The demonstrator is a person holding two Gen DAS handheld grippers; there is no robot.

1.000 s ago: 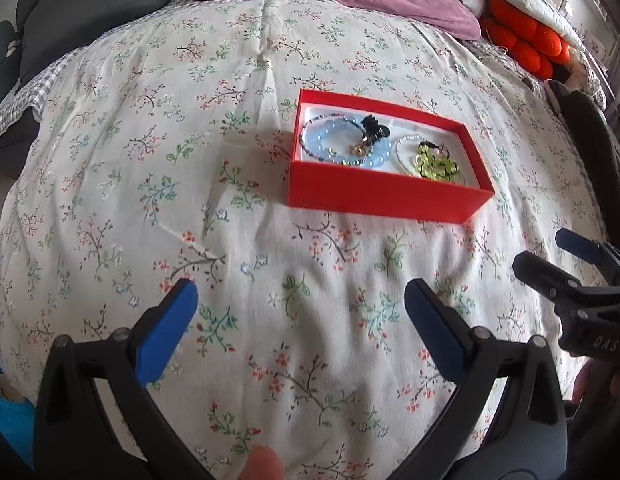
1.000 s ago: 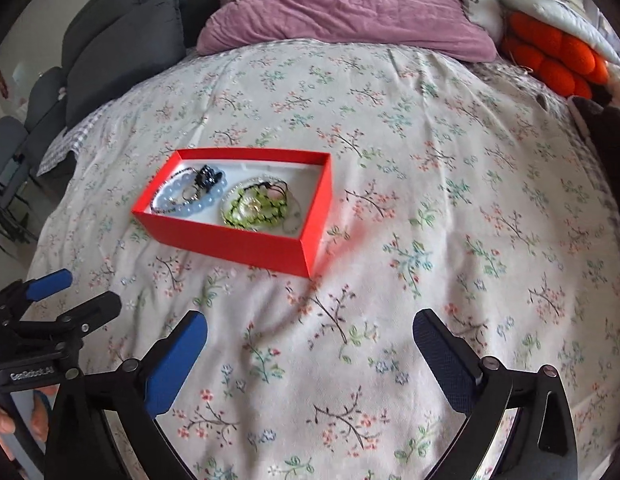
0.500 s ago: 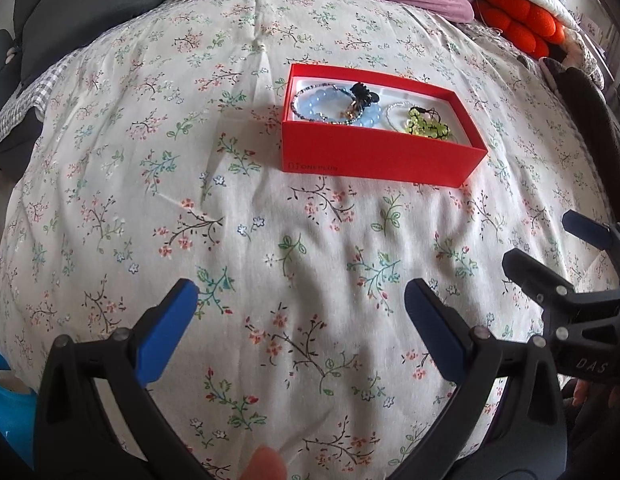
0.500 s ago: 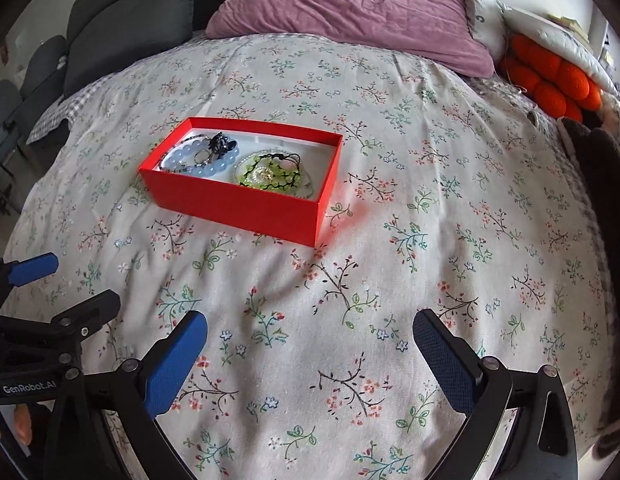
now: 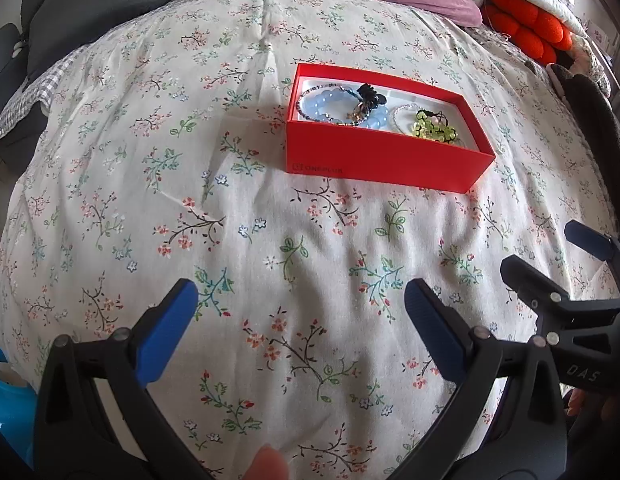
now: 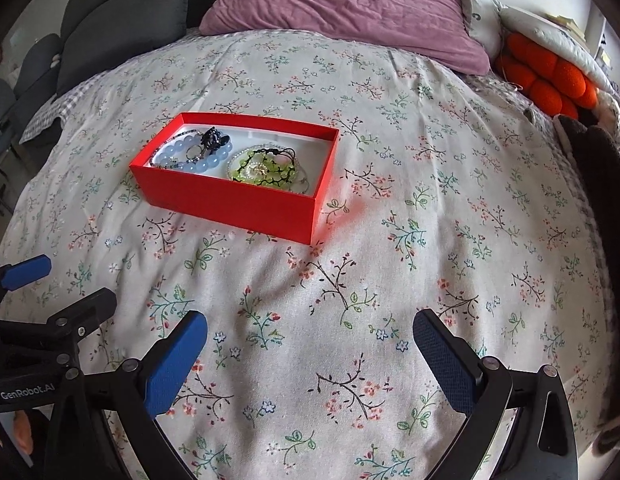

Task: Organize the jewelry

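A red open box (image 5: 374, 160) (image 6: 229, 200) rests on the floral bedspread (image 5: 269, 240) (image 6: 390, 260). Inside lie a pale blue bead bracelet (image 5: 324, 106) (image 6: 177, 150), a black clip (image 5: 370, 95) (image 6: 213, 138) and a green bead bracelet (image 5: 434, 128) (image 6: 261, 170). My left gripper (image 5: 301, 320) (image 6: 49, 280) hovers open over the near part of the bed, well short of the box. At its right my right gripper (image 6: 310, 344) (image 5: 550, 256) is also open. Neither holds anything.
A purple pillow (image 6: 350, 4) and dark grey cushions (image 6: 121, 20) line the far end of the bed. An orange knobbly cushion (image 6: 550, 76) lies at the far right, with dark clothing (image 6: 606, 184) along the right edge. A fingertip (image 5: 265, 464) shows at the bottom.
Both grippers have drawn back toward the near edge of the bed, away from the box, and stayed open. The box and its jewelry have not shifted.
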